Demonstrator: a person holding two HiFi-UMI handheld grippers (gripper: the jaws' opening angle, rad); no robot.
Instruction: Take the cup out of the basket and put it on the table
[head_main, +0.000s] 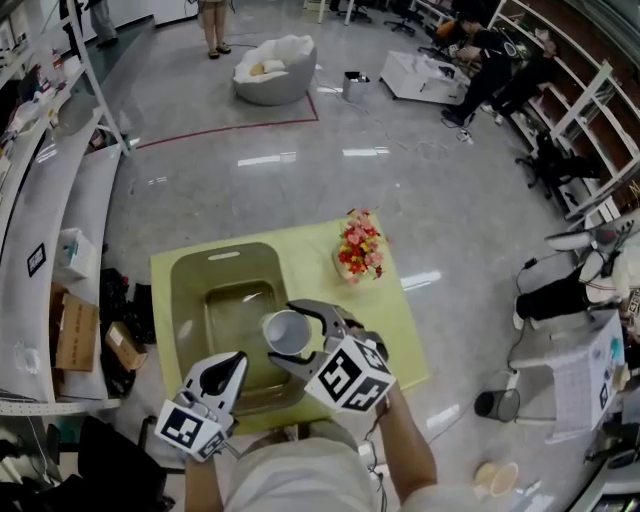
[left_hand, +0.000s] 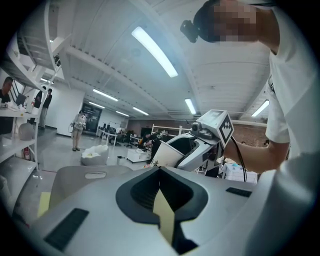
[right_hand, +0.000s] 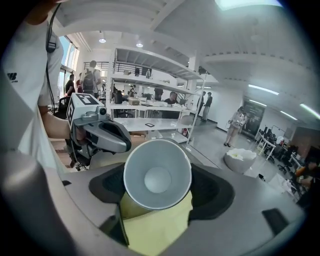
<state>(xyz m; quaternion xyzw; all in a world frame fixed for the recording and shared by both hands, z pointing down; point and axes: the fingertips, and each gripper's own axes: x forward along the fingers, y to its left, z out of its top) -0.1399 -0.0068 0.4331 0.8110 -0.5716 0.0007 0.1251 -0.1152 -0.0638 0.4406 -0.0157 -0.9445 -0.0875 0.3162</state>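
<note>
Held over basket (head_main: 190, 300), mouth toward own camera, pinched in right hand-held gripper (head_main: 292, 337): cup (head_main: 285, 330). Pressed nearly together, empty: left hand-held gripper (head_main: 228, 368). Carry sideways past rim to bare surface (head_main: 400, 340); turn upright, set down level, then spread jaws. Avoid squeezing harder, for fear of buckling thin wall. No reading print on cup side: too small.

Red and yellow flowers (head_main: 360, 247) brighten the foreground of a busy workshop. On the glossy grey floor (head_main: 300, 170), a red tape line (head_main: 230, 128) runs just in front of a white beanbag (head_main: 274, 68), with a person (head_main: 213, 25) standing near it. White shelving (head_main: 40, 230) lines the left above cardboard boxes (head_main: 78, 335). More people (head_main: 490, 60) work by the racks at upper right.
</note>
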